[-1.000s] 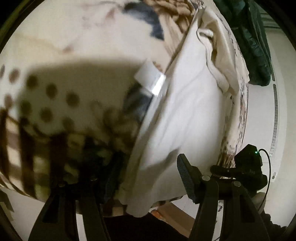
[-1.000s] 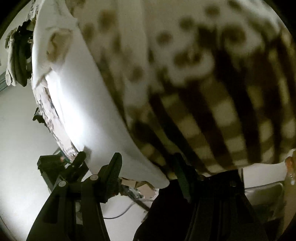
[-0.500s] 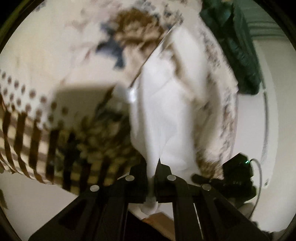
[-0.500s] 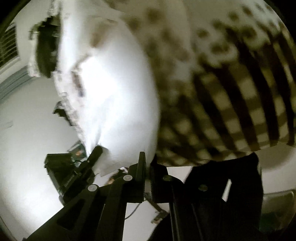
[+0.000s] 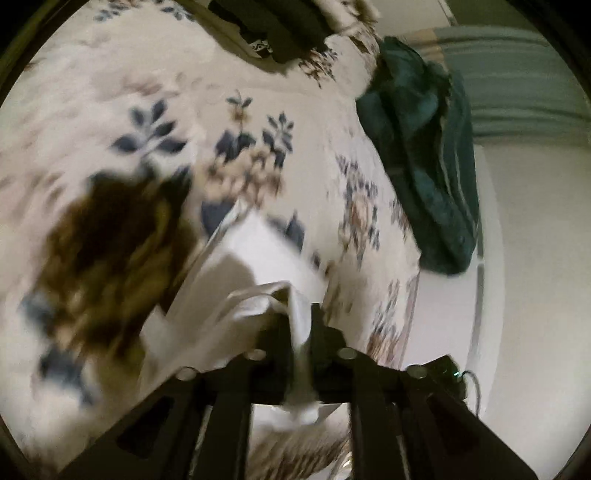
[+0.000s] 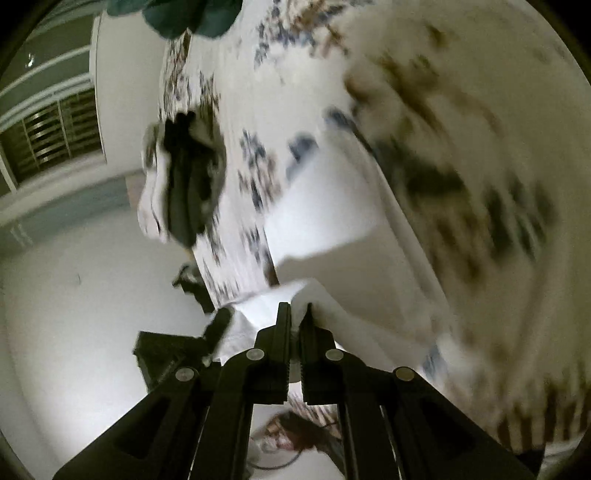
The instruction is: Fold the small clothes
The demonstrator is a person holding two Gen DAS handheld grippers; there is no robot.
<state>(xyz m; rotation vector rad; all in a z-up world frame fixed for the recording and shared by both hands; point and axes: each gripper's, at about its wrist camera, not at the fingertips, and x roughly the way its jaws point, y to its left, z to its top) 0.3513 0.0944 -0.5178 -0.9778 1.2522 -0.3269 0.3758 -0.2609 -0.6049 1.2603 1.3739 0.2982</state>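
Observation:
A small white garment with a brown dotted and striped patterned part lies on a floral bedsheet. My left gripper is shut on a bunched white edge of it and holds that edge lifted. In the right wrist view the same white garment drapes away from my right gripper, which is shut on another white edge. The patterned part is blurred at the right. Both views are motion-blurred.
A dark green cloth lies at the bed's right edge; it also shows in the right wrist view. A dark and white pile of clothes sits at the bed's edge. White floor lies beyond. A black device stands on the floor.
Both grippers went from open around the white edge to shut on it. They have since lifted and carried the fabric forward over the bed, so the garment folds over.

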